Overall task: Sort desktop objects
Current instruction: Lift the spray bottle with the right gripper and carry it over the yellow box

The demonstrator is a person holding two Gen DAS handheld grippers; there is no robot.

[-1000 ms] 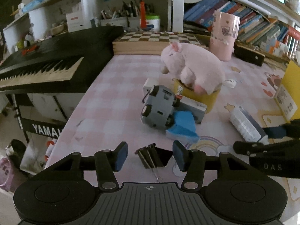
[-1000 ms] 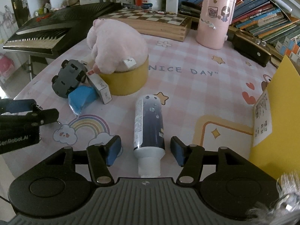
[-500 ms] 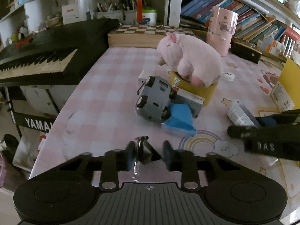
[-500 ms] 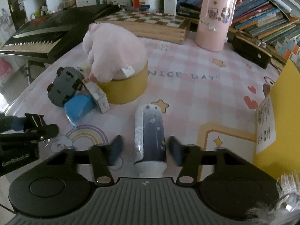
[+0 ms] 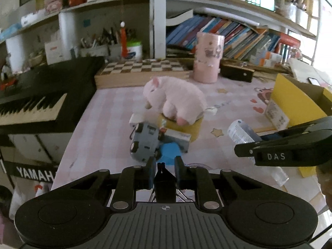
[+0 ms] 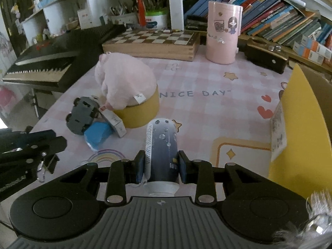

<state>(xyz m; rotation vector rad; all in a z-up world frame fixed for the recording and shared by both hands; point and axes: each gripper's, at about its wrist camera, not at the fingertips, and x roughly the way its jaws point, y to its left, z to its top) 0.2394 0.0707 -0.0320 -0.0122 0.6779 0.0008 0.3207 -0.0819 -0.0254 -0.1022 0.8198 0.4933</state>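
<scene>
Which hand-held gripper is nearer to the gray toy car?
Left. The left hand-held gripper sits just in front of the gray toy car; the right hand-held gripper is further off, beside it.

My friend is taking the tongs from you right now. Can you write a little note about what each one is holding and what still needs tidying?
Left tongs: shut on a black binder clip.
Right tongs: shut on a dark tube, cap end toward the camera.
On the pink mat: plush pig on a yellow tape roll; beside them a grey toy car, small box and blue packet.
Done: clip and tube picked up.
Left: put both away, then sort the rest.
</scene>
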